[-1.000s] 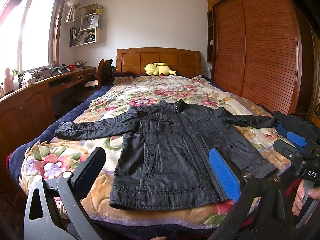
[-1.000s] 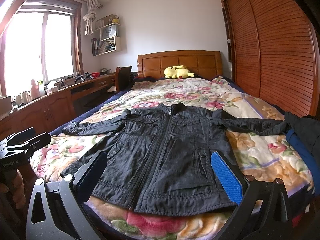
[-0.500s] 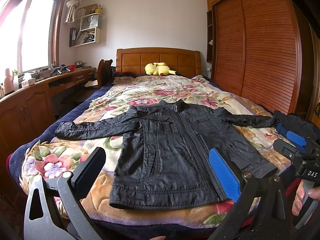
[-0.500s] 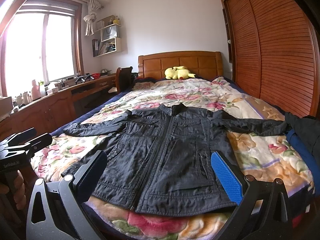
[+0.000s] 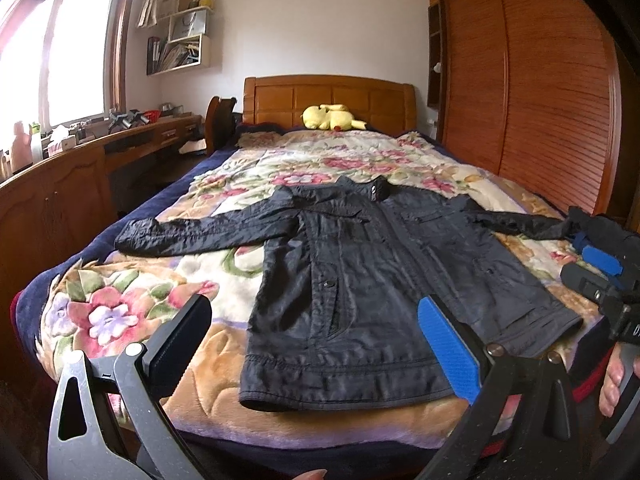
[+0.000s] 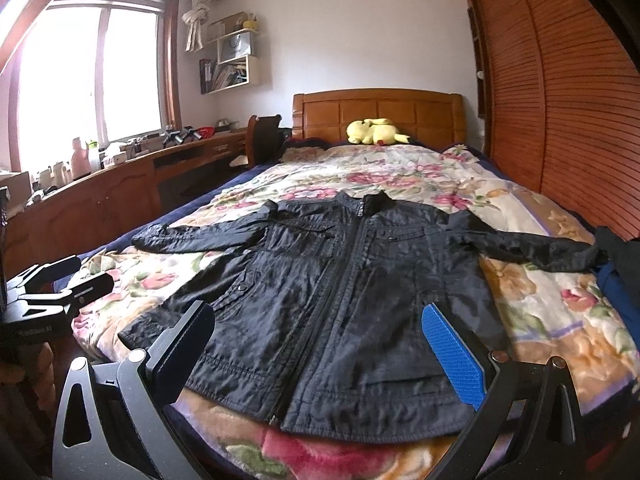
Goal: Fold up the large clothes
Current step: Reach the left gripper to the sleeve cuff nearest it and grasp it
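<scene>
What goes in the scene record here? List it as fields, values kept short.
garment: black jacket, zipped, front up, not yet folded
lay: flat on the floral blanket, both sleeves spread out sideways, collar toward the headboard
left gripper: open, holding nothing, short of the hem
right gripper: open, holding nothing, short of the hem
by the headboard: yellow plush toy
room sides: desk under the window, slatted wardrobe opposite
</scene>
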`<state>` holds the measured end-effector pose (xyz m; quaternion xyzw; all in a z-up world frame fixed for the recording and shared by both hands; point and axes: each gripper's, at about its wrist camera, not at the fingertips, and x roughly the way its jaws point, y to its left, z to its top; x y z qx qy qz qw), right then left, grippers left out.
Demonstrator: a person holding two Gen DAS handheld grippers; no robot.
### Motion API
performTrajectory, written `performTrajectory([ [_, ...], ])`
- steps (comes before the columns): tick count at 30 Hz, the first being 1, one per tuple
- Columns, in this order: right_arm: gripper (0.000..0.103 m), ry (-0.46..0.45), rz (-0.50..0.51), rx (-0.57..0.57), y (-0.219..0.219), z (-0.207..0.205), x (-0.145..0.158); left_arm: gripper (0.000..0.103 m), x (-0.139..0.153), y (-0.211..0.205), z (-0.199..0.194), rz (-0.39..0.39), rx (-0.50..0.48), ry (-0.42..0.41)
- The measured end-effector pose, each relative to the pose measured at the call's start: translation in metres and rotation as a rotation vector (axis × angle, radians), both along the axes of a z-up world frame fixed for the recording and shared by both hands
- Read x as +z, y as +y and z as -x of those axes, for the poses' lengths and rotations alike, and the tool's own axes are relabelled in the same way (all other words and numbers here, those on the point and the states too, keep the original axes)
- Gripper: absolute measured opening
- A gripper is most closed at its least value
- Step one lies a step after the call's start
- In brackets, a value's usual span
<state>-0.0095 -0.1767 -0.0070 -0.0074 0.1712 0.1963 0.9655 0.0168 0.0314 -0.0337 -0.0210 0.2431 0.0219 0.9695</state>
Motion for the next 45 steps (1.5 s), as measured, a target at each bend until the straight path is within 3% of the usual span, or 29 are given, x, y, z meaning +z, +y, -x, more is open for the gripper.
performTrajectory([
  [10, 0.103, 0.026, 0.016, 0.063, 0.02, -0.037, -0.004, 0.103, -0.027, 0.033, -0.025, -0.011, 0.007, 0.051],
  [20, 0.103, 0.042, 0.057, 0.146, 0.056, -0.074, -0.015, 0.103, -0.03, 0.083, -0.044, 0.036, -0.012, 0.06],
  [30, 0.103, 0.1, 0.138, 0.192, 0.087, -0.105, -0.033, 0.103, -0.031, 0.166, -0.068, 0.06, 0.06, 0.104],
  [40, 0.103, 0.139, 0.153, 0.265, 0.119, -0.143, -0.041, 0.103, -0.069, 0.26, -0.12, 0.095, 0.174, 0.181],
  [45, 0.103, 0.208, 0.169, 0.309, 0.142, -0.171, -0.053, 0.103, -0.08, 0.295, -0.148, 0.111, 0.205, 0.213],
])
